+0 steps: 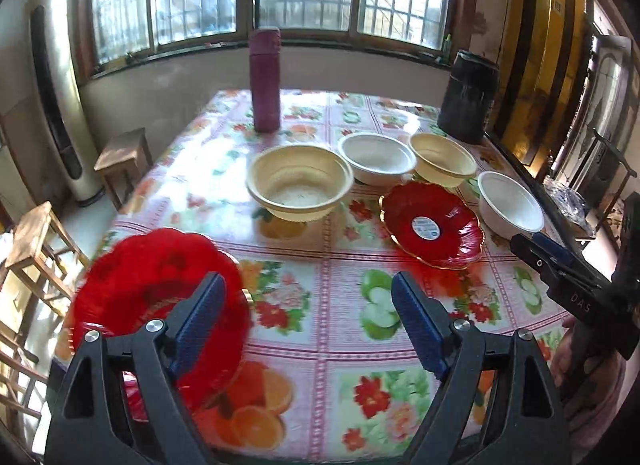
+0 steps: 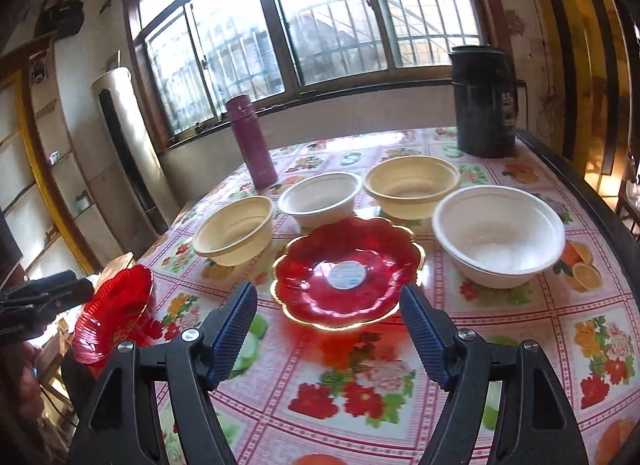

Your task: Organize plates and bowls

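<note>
Two red scalloped plates lie on the flowered tablecloth (image 1: 320, 249). One red plate (image 1: 160, 285) sits blurred and tilted at the near left corner, partly behind my left gripper's left finger. The other plate (image 2: 348, 265), gold-rimmed with a round sticker, lies just beyond my right gripper (image 2: 327, 291). Behind it stand a cream bowl (image 2: 234, 231), a white bowl (image 2: 320, 197), a second cream bowl (image 2: 412, 185) and a second white bowl (image 2: 498, 233). My left gripper (image 1: 308, 281) is open over bare cloth. The right gripper is open too, holding nothing.
A maroon flask (image 1: 264, 81) and a black jug (image 1: 468, 97) stand at the table's far side by the window. Wooden stools (image 1: 124, 153) and a tall white air conditioner (image 1: 60, 85) are off the left edge. A dark table rim (image 2: 580, 177) runs along the right.
</note>
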Available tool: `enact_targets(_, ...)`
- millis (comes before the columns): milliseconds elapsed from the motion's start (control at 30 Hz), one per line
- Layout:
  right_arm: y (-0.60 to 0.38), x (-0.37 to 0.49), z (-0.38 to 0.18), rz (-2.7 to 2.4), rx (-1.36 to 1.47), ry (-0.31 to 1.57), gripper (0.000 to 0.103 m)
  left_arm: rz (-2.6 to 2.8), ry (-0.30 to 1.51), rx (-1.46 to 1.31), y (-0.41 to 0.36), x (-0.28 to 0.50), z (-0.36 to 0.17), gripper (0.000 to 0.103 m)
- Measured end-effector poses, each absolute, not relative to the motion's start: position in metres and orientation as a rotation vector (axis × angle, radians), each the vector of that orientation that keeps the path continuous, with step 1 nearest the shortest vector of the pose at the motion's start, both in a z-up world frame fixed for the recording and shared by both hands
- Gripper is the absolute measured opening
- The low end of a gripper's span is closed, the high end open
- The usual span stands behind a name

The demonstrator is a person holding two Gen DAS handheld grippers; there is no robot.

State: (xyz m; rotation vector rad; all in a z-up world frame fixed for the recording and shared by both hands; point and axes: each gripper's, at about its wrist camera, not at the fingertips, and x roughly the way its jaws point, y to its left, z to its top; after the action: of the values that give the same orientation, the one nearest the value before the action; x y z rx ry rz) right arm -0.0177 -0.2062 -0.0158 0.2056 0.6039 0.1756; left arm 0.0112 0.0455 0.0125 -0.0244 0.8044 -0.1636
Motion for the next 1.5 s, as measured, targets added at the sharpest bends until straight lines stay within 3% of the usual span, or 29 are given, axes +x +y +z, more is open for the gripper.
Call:
enact_targets(267, -0.279, 0.024, -0.049, 0.212, 0.490, 0.722, 0.077, -0.150, 1.011, -0.083, -0.013, 0.075, -0.035, 0.085)
enact_targets(733, -0.295, 0.076, -0.097, 0.298, 0.773, 0.868, 0.076, -0.126, 1.085, -0.078, -0.043, 0.121, -0.067, 0.085)
enact_targets(1500, -0.293, 0.087, -0.109, 0.295, 0.799, 0.905, 0.083, -0.117, 1.066, -0.013, -0.061, 0.141, -0.089, 0.085)
